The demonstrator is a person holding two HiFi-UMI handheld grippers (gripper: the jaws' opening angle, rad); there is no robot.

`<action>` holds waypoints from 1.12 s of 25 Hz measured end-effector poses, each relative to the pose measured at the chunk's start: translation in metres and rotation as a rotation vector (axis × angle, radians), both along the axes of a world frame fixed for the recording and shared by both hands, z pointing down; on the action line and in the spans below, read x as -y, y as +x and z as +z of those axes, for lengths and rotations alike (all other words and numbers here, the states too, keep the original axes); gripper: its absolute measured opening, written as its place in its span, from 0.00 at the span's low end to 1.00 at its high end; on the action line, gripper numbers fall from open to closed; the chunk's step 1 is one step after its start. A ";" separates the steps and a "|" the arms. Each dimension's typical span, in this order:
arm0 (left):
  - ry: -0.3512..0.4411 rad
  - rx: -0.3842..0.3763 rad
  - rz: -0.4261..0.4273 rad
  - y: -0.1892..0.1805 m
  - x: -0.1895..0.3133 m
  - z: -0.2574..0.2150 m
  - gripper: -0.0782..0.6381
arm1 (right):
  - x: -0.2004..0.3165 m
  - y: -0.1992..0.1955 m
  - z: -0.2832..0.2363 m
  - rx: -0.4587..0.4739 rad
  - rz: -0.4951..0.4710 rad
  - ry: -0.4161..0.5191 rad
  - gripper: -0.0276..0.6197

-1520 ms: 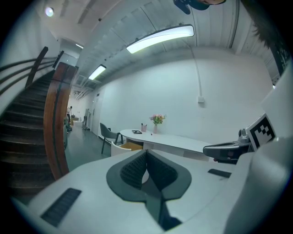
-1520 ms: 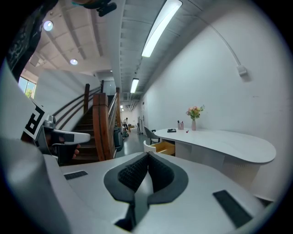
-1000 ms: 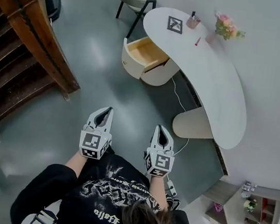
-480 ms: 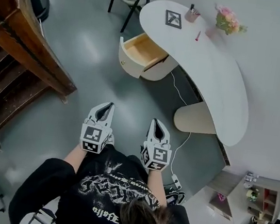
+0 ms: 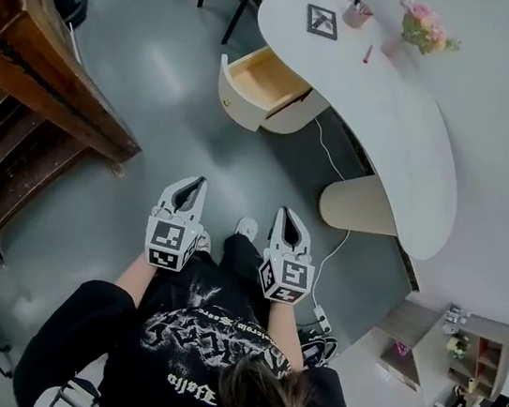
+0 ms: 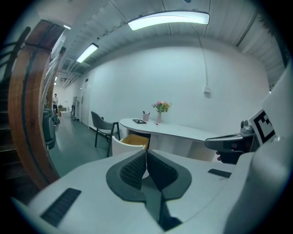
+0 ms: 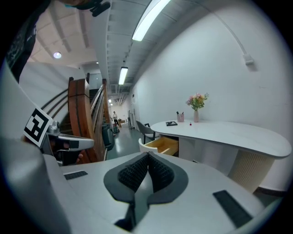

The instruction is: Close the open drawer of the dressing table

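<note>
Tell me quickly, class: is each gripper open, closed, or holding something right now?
Left gripper: closed, nothing between its jaws.
Right gripper: closed, also empty.

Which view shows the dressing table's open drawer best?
The head view: the drawer is seen from above, pulled out, its whole wooden inside visible. The right gripper view shows it small and side-on; the left gripper view shows only its front and rim.

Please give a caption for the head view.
Left gripper and right gripper, both shut, face the open drawer.
</note>
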State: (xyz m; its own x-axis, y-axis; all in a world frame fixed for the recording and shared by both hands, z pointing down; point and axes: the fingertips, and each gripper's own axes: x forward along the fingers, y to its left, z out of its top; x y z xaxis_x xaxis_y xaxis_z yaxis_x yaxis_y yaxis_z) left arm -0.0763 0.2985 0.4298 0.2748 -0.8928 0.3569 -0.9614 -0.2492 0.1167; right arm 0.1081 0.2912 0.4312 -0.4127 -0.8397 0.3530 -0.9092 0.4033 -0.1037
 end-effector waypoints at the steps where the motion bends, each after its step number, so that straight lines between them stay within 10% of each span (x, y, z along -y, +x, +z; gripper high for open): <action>1: 0.004 -0.004 -0.005 0.000 0.002 0.001 0.14 | 0.002 0.002 0.002 -0.001 -0.003 0.000 0.08; 28: -0.028 0.057 -0.221 0.038 0.153 0.011 0.14 | 0.203 0.014 0.032 -0.069 -0.331 -0.045 0.08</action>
State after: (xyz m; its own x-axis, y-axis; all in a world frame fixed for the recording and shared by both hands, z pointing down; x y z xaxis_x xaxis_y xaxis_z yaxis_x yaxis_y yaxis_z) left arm -0.0386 0.1459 0.4405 0.0520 -0.9187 0.3914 -0.9975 -0.0290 0.0644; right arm 0.1220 0.0885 0.4636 -0.6345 -0.6467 0.4232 -0.7350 0.6743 -0.0714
